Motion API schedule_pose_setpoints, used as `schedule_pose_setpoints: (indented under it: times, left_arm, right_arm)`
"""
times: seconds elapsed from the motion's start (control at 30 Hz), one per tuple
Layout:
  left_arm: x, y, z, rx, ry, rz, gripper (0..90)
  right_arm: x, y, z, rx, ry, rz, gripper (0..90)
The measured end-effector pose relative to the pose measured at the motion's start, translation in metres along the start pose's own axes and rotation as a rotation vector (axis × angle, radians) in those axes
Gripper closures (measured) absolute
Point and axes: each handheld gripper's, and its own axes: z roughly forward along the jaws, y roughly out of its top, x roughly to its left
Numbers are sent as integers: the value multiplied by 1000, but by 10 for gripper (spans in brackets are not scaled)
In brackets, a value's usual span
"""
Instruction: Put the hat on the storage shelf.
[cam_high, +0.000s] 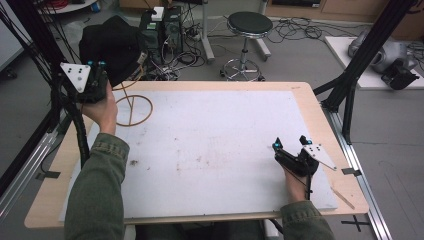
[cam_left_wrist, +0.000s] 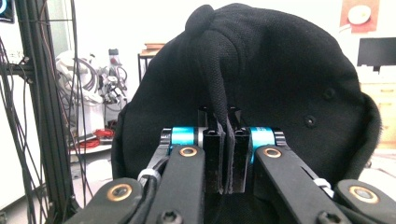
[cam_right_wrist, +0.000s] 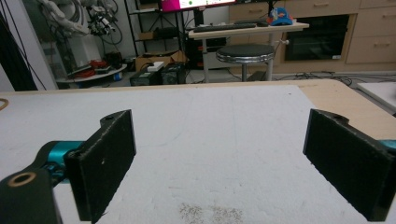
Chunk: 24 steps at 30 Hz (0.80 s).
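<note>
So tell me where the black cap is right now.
The black cap is up at the far left of the high view, held off the table by the left tongs, which pinch a fold of its fabric, just above the wooden hoop stand.
</note>
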Motion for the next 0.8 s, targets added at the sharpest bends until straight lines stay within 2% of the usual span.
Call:
schedule_pose_setpoints:
  times: [0.17, 0.2, 0.27, 0.43, 0.47, 0.63, 0.8]
  left_arm:
    - [6, -2, 11, 64, 0, 0, 877]
    - [6, -2, 11, 64, 0, 0, 877]
    - [7, -3, 13, 92, 2, 16, 877]
    - [10, 0, 18, 134, 4, 20, 877]
    - [11, 4, 21, 155, -6, 38, 877]
    - [11, 5, 21, 178, -21, 59, 876]
    - [11, 0, 22, 208, -17, 63, 877]
  right_arm:
    - [-3, 0, -2, -3, -9, 8, 85]
    - [-4, 0, -2, -5, -7, 7, 86]
    - [-3, 0, -3, -3, -5, 7, 85]
    - [-1, 0, -2, 2, 5, -14, 85]
    - [-1, 0, -2, 5, 8, -10, 86]
    - [-1, 1, -3, 2, 4, -8, 86]
    - [-1, 1, -5, -5, 4, -14, 86]
